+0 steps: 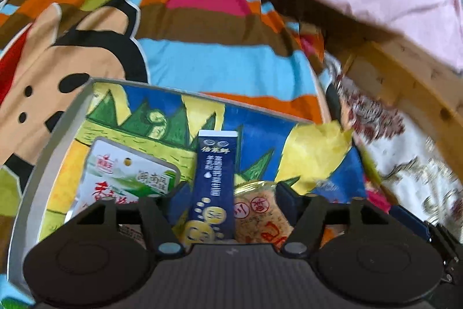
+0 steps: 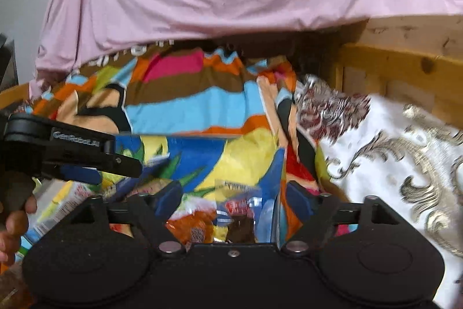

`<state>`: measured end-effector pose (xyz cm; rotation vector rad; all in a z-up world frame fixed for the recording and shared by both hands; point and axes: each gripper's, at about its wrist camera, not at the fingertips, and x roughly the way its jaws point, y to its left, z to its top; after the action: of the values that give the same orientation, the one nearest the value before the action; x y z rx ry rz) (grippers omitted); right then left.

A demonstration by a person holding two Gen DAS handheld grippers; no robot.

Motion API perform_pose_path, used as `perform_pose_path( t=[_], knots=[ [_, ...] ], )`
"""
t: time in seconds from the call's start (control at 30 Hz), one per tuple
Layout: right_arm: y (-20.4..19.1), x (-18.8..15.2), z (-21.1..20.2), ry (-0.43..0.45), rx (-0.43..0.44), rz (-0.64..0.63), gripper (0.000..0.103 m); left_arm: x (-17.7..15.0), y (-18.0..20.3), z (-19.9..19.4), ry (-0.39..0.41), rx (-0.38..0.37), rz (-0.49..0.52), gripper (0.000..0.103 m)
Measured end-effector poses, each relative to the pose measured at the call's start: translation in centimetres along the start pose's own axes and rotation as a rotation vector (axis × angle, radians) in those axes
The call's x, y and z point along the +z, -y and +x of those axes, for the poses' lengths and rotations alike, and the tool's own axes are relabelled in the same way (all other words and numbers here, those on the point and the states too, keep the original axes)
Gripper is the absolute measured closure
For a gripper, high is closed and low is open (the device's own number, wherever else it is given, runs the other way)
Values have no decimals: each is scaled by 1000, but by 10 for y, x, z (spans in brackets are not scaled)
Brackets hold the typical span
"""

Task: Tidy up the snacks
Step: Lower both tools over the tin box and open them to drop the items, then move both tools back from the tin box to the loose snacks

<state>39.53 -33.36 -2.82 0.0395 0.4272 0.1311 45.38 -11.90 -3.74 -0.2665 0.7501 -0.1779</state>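
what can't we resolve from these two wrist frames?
- Left wrist view: lower part of the dark blue stick pack, the orange packet and the white-green packet hidden by the tongs body.
- Right wrist view: snacks between the right tongs motion-blurred; labels unreadable.
- Right wrist view: left tongs cut by the left edge; only one finger shows.
- Both views: box front cut off.

Dark blue stick pack (image 1: 214, 181) upright between white-green pouch (image 1: 127, 175) and orange snack packet (image 1: 262, 216) in box (image 1: 58, 135)

Box (image 1: 58, 135) on cartoon bedsheet (image 1: 225, 60)
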Motion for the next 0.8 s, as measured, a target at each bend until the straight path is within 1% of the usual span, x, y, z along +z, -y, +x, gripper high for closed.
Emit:
perform_pose_path(
  t=[0.07,0.1,0.13,0.27,0.37,0.5,0.63,0.8],
  knots=[
    [-1,4,-14,28,-5,2,12,-1,-1,-17,48,-8,-4,20],
    [-2,7,-22,42,-10,4,9,0,-1,-25,69,-11,0,18],
    [-3,8,-29,54,-10,6,6,-1,0,-35,92,-11,5,13],
    [-12,15,-62,97,11,14,2,-4,2,-78,192,4,33,2],
    [-23,17,-89,135,20,8,1,-7,2,-107,247,32,48,1],
    [-38,15,-122,174,26,16,1,-18,-3,-146,292,48,45,1],
    [-51,10,-153,198,31,15,1,-34,-13,-181,317,55,23,1],
    [-62,0,-186,214,30,28,1,-56,-27,-221,345,78,33,1]
  ],
)
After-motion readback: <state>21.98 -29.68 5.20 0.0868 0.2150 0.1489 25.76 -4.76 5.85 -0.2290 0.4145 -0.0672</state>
